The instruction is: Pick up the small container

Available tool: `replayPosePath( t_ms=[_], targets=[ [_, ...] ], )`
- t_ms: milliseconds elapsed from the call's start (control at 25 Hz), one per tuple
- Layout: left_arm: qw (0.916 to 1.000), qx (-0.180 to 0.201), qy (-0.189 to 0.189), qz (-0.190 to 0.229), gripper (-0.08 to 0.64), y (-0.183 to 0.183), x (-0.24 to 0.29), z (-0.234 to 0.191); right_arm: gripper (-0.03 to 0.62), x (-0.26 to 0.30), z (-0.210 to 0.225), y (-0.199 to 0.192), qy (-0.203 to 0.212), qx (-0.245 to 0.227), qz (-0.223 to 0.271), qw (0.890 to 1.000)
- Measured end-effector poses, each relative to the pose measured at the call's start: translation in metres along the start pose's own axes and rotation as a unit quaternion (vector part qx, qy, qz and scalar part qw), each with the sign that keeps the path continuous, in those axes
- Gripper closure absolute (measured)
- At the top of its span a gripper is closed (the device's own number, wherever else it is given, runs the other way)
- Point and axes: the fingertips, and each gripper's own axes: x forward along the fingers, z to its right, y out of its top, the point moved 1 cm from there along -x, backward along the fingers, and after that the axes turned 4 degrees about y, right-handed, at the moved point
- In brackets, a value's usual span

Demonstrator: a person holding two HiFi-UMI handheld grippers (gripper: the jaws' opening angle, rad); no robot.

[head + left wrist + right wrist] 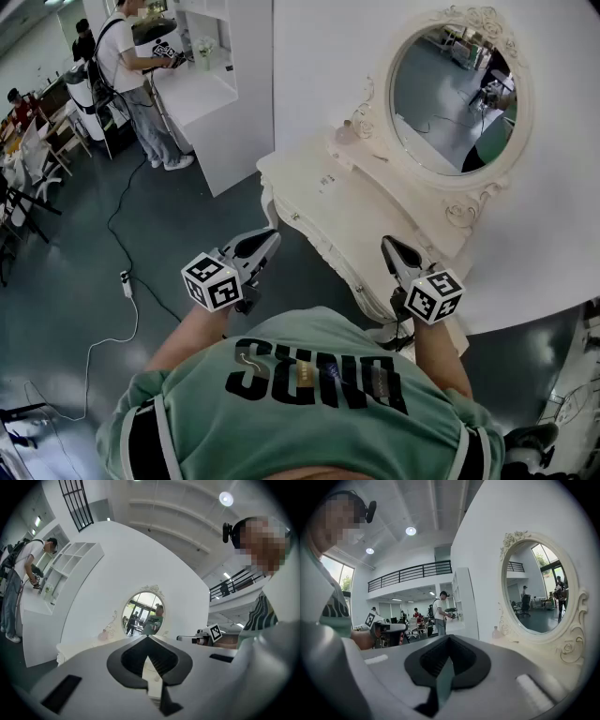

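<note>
The small container [347,131] is a pale pink bottle standing on the white vanity table [319,202], at its far end beside the oval mirror [459,94]. It also shows as the small container [104,633] in the left gripper view and as the small container [497,632] in the right gripper view. My left gripper [270,239] hovers off the table's near left corner, shut and empty. My right gripper [387,246] hangs over the table's near edge, also shut on nothing. Both grippers are well short of the bottle.
A person [131,66] stands at a white shelf unit [206,75] at the back left. A cable [122,234] runs across the dark floor. Chairs and desks [28,141] crowd the far left. A white wall rises behind the mirror.
</note>
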Motion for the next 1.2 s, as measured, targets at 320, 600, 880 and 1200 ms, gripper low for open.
replayPosePath(
  t_ms=[320,600,880,1200],
  targets=[
    [1.0000,0.004,-0.001,-0.008,0.558,-0.001,0.009,0.003,0.584,0.001,0.005,0.000,0.007,0.003,-0.001,1.000],
    [0.9999,0.015,0.006,-0.003,0.558,0.001,0.025,0.023,0.584,-0.014,0.016,0.007,0.015,-0.010,0.003,1.000],
    [0.9995,0.016,0.028,0.006,0.558,-0.015,0.050,0.055,0.583,-0.042,0.043,0.004,0.037,-0.019,-0.002,0.999],
    [0.9987,0.012,0.050,-0.006,0.558,-0.038,0.072,0.080,0.583,-0.059,0.071,-0.011,0.064,-0.009,-0.008,0.998]
  ],
)
